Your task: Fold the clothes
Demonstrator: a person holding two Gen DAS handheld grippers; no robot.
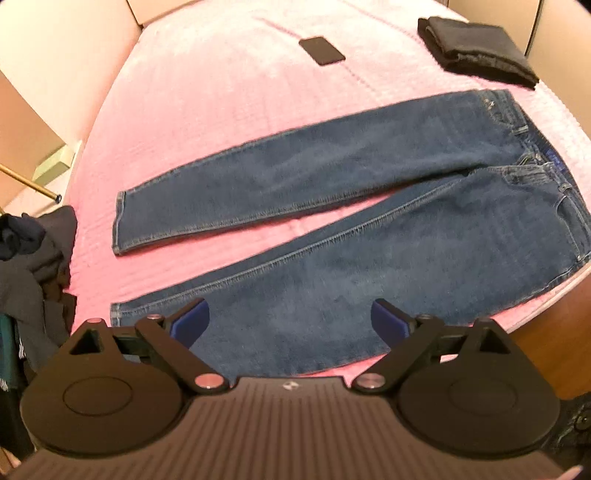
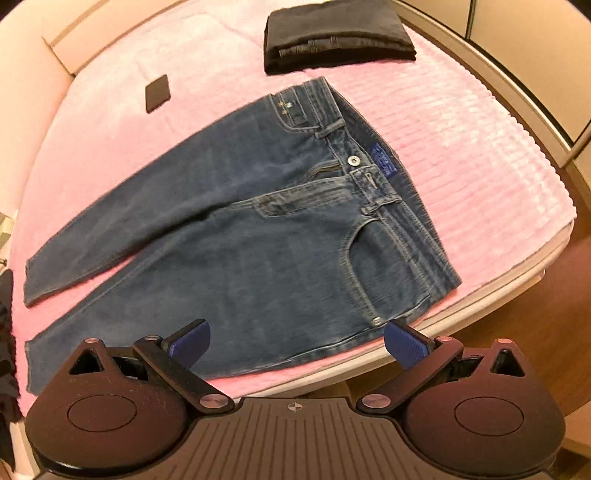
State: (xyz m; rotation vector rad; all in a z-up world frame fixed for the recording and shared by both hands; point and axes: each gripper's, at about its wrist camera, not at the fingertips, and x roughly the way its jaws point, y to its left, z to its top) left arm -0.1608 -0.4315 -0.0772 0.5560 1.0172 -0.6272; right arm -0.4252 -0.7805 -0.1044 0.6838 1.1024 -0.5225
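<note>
We are holding the left gripper (image 1: 290,325) spread wide, its blue pads (image 1: 190,321) far apart and gripping nothing, hovering over the lower part of the near leg of the blue jeans (image 1: 332,206). We are holding the right gripper (image 2: 297,341) just as wide, empty too, its left pad over the denim near the hip and its right pad (image 2: 404,347) past the edge of the bed, just beside the pocket rivet.

The jeans are lying flat, front up, on the pink bedspread (image 1: 207,110), legs parted in a narrow V toward our left, waistband toward our right. A silver waist button (image 2: 354,160) is showing, and beside it a blue label (image 2: 384,158) inside the waistband; its writing is too small to read.

At the left edge of the bed a heap of dark clothes (image 1: 33,258) is lying. Farther off, a dark flat phone (image 1: 322,50) is lying on the spread, and a folded black garment (image 2: 336,35) is sitting beyond the waistband.
</note>
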